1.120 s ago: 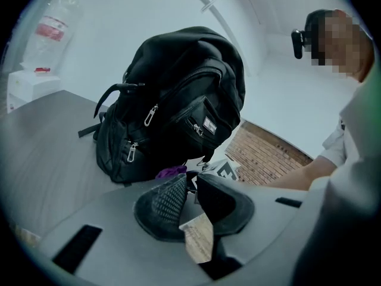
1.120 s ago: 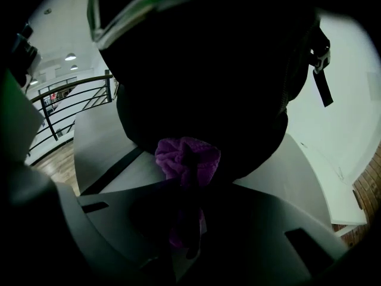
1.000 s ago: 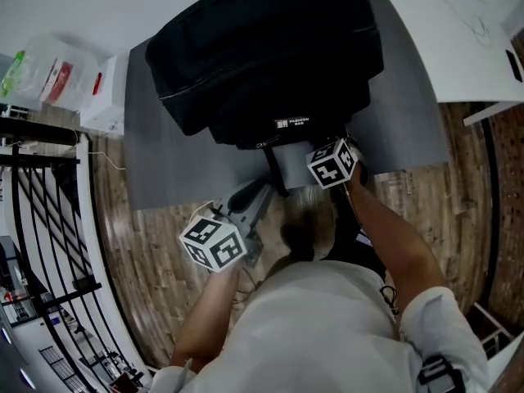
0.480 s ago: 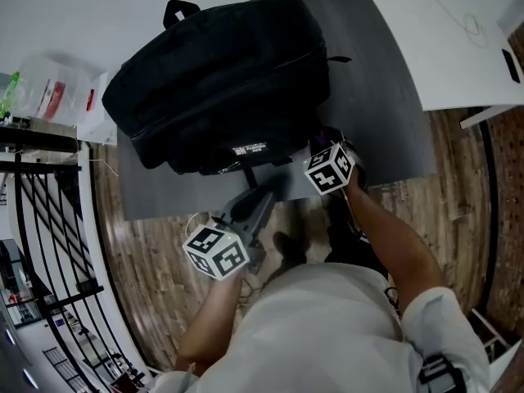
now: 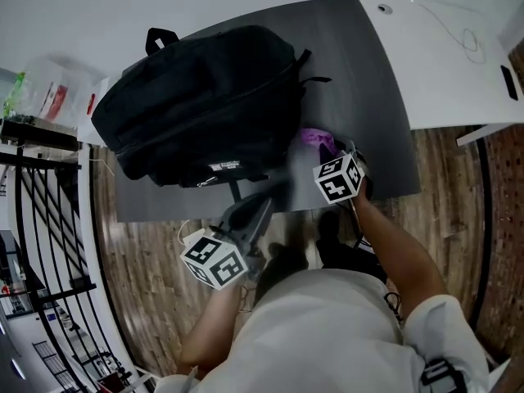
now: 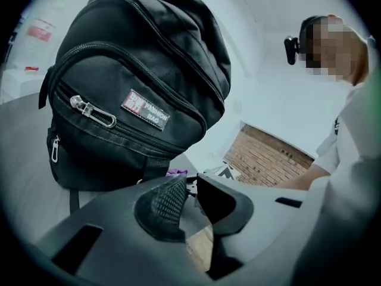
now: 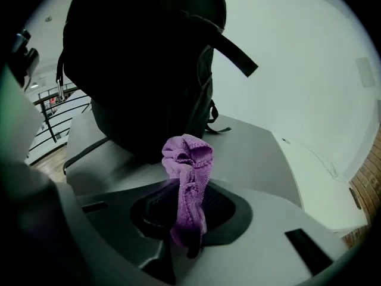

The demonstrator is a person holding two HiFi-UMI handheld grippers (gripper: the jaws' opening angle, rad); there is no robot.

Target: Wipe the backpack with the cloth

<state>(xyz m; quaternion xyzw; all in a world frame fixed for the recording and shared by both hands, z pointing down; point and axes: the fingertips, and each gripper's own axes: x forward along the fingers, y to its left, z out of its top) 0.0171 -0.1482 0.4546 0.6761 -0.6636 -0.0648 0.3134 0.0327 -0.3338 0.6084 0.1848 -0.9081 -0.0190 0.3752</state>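
A black backpack lies on the grey table, its label facing me. My right gripper is at the backpack's lower right corner, shut on a purple cloth. In the right gripper view the cloth stands bunched up out of that gripper, with the backpack close behind it. My left gripper hangs at the table's front edge, below the backpack. The left gripper view has this gripper with jaws together and nothing between them, and the backpack just ahead.
A white desk adjoins the grey table on the right. A plastic bag and a white box sit to the left. A black railing runs along the left. Wooden floor lies below the table edge.
The backpack now sits farther up and left in the head view. The right gripper shows beside its right corner with the purple cloth visible. The left gripper has hardly moved.
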